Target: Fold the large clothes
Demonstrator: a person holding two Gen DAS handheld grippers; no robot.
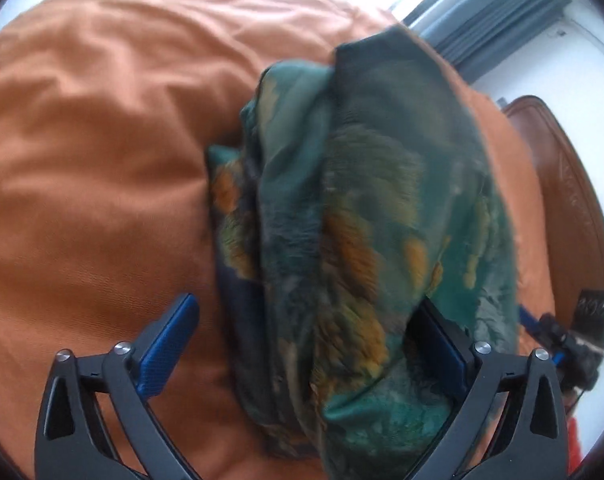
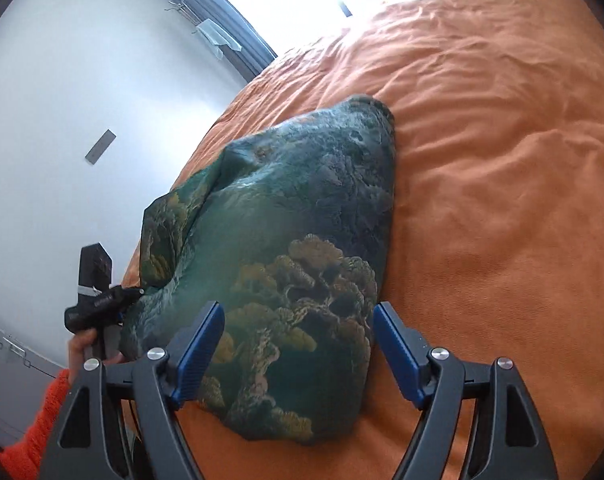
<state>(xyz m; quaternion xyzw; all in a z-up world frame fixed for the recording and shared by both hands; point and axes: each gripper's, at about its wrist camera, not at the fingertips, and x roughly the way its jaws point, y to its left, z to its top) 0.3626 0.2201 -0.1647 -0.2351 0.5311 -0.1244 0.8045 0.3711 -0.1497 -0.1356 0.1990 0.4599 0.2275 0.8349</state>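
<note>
Green patterned garment [image 2: 286,248] lies bunched on orange bedspread [image 2: 502,200].

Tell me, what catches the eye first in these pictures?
A dark green garment patterned with golden trees lies bunched on a wide orange bedspread. In front of each camera a black gripper with blue pads stands open over it: the left gripper and the right gripper.

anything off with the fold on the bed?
The green patterned garment lies bunched and lopsided on the orange bedspread, edges uneven, not a flat fold. Both grippers, left gripper and right gripper, stand open around it. No damage visible.
</note>
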